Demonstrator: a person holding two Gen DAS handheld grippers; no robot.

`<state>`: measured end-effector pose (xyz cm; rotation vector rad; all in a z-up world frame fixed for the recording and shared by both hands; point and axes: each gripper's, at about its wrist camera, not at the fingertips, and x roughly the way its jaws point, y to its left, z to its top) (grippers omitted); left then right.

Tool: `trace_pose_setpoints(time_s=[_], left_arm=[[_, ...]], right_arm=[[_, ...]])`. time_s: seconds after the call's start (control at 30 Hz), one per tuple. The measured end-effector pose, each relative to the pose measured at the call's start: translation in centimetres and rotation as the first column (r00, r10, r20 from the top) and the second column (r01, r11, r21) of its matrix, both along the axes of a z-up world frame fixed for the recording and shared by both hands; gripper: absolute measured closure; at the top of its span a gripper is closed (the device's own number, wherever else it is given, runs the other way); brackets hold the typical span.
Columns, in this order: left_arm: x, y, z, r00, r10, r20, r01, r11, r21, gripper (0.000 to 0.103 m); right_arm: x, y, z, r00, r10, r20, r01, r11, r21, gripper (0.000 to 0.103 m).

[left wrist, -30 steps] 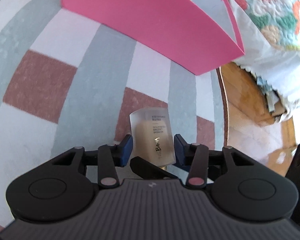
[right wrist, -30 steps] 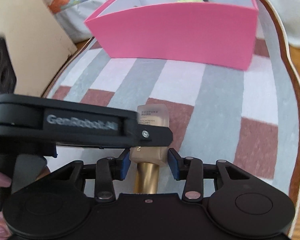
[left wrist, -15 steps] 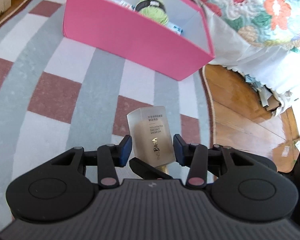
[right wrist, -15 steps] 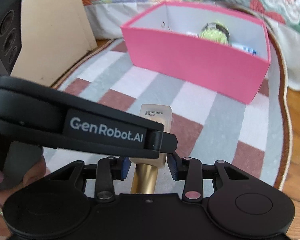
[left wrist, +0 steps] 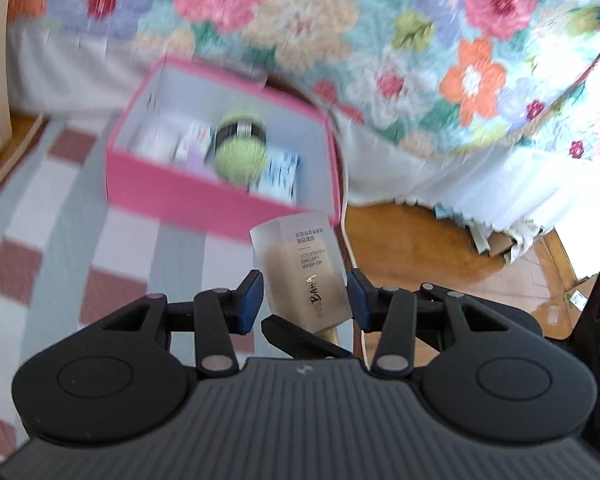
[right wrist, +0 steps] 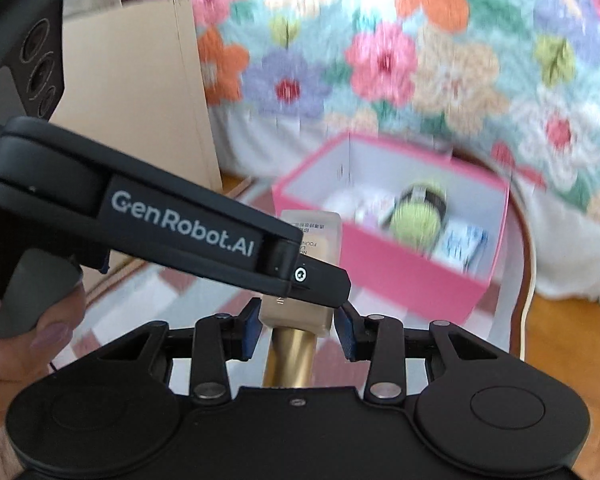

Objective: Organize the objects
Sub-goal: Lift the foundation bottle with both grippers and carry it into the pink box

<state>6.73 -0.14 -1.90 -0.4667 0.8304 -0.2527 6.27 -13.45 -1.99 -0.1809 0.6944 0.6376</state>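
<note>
Foundation bottle (left wrist: 304, 272) is clamped between both grippers in mid-air, short of the pink box (left wrist: 204, 200). Left gripper (left wrist: 305, 302) pads press its frosted body; right gripper (right wrist: 296, 326) grips near the gold cap (right wrist: 290, 356). Box holds green yarn (left wrist: 240, 156) and small cartons.

A frosted bottle (left wrist: 302, 270) of beige foundation with a gold cap (right wrist: 290, 356) sits between blue finger pads (left wrist: 251, 300) on black grippers. Behind it, a pink box (left wrist: 204, 200) with a white interior holds a lime-green ball. The rug (left wrist: 32, 256) is checked grey, white and brownish red; the quilt (left wrist: 380, 40) is floral.
</note>
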Motion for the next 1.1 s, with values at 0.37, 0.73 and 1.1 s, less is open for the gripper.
trace_pose_setpoints(time_s=[0.37,0.73,1.1], left_arm=[[8.5,1.9,3.4,0.999,0.035,0.033,-0.038,0.992,0.124,0.059],[19.7,4.2,-1.6,0.991,0.115,-0.063,-0.104,0.983,0.149,0.059],[24.7,4.7,-10.1,0.976,0.104,-0.193,-0.081,0.989,0.123,0.060]], right_arm=[[8.5,2.8,2.1,0.995,0.049,0.086,-0.052,0.998,0.034,0.059],[21.2,4.1,-2.3,0.988,-0.005,-0.157,0.033,0.983,0.178,0.059],[26.2,4.9,-10.0,0.930,-0.124,-0.346,0.185,0.971,0.149,0.060]])
